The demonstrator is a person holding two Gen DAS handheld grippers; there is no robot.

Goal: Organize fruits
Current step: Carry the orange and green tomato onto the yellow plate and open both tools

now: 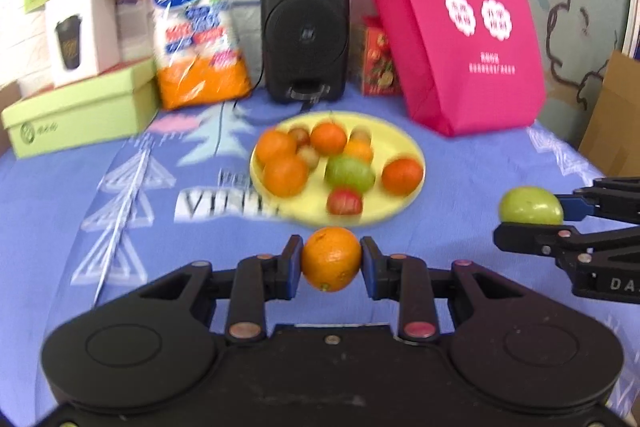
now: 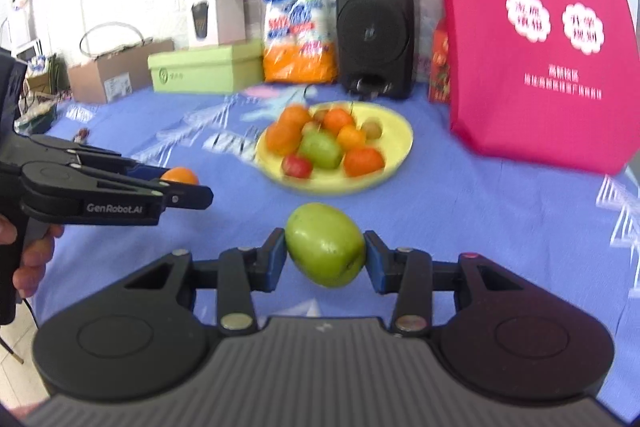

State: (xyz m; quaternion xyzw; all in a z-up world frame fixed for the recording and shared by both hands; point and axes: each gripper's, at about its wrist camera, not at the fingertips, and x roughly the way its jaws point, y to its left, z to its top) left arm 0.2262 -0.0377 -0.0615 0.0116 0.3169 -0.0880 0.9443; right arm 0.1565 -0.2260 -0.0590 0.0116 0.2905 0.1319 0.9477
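Fingers both clamped: left gripper (image 1: 331, 259) on orange (image 1: 331, 258), right gripper (image 2: 325, 254) on green fruit (image 2: 325, 245) (probably apple, blurry). Yellow plate (image 1: 394, 143) straight ahead, frame center, roughly equidistant.

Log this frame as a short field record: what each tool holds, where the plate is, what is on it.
left tool: shut on orange, held above the cloth
right tool: shut on green apple, held above the cloth
yellow plate: on the blue tablecloth, ahead of both tools
plate contents: oranges, one green fruit, one red fruit, small brownish fruits
behind plate: black speaker, pink bag
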